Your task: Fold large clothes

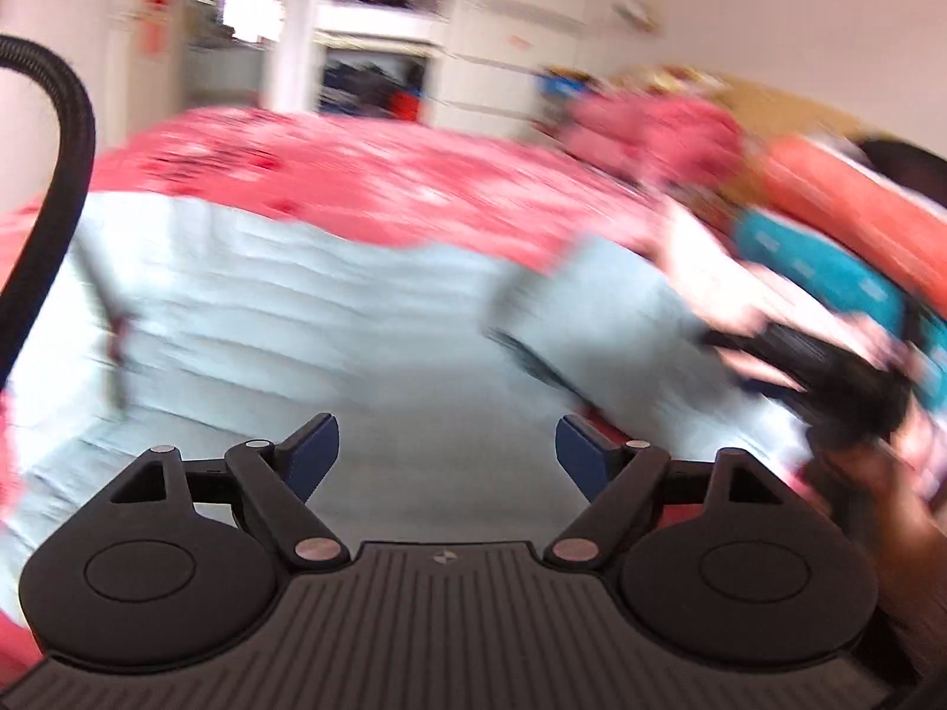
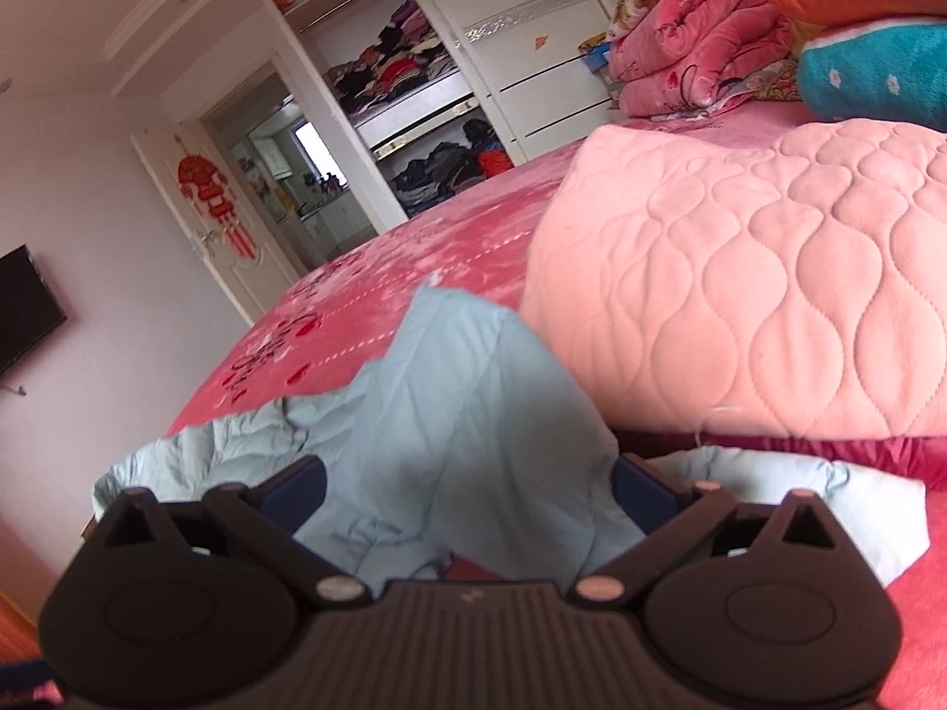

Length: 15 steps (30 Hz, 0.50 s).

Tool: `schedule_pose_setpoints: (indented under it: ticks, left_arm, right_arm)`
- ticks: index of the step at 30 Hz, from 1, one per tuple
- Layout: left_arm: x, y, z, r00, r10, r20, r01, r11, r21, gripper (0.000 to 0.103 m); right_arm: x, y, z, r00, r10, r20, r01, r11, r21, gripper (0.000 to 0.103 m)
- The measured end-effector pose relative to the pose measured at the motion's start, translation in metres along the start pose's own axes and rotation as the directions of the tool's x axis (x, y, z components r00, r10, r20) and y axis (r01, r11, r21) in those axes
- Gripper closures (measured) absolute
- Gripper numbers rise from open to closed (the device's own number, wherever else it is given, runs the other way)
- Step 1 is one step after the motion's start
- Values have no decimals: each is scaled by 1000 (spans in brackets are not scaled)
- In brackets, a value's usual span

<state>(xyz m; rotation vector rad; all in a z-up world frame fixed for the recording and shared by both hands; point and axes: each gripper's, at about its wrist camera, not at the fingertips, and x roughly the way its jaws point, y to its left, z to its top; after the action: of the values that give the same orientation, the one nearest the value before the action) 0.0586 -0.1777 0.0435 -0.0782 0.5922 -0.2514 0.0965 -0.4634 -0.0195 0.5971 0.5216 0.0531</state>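
Left gripper: matte black ribbed body, two round side housings, silver pivot pins, dark blue finger pads. Black corrugated cable, frame's upper left. Right gripper: same black build, copper-toned pins, blue pads.

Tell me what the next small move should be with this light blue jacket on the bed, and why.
Probably close the right gripper on the raised fold of the light blue jacket. Its jaws stand open with that fold bunched between them, unpressed, and the left gripper is also open and empty, so nothing holds the garment for another fold.
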Motion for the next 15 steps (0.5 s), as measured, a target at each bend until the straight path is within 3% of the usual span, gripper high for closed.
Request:
schedule_pose_setpoints:
  ticks: [3, 7, 11, 15]
  left_arm:
    - [16, 44, 13, 987, 148, 67, -142, 987, -79, 2]
    - [38, 110, 27, 939, 323, 116, -295, 933, -208, 1]
    - [48, 183, 26, 896, 425, 127, -343, 845, -409, 1]
    - [55, 229, 20, 869, 485, 100, -372, 773, -514, 1]
  right_arm:
    - [2, 11, -6, 1000, 7, -27, -8, 999, -47, 1]
    - [8, 34, -16, 997, 4, -73, -13, 992, -122, 1]
    - [16, 69, -26, 991, 25, -128, -45, 988, -149, 1]
    - [28, 116, -38, 978, 82, -192, -121, 971, -205, 1]
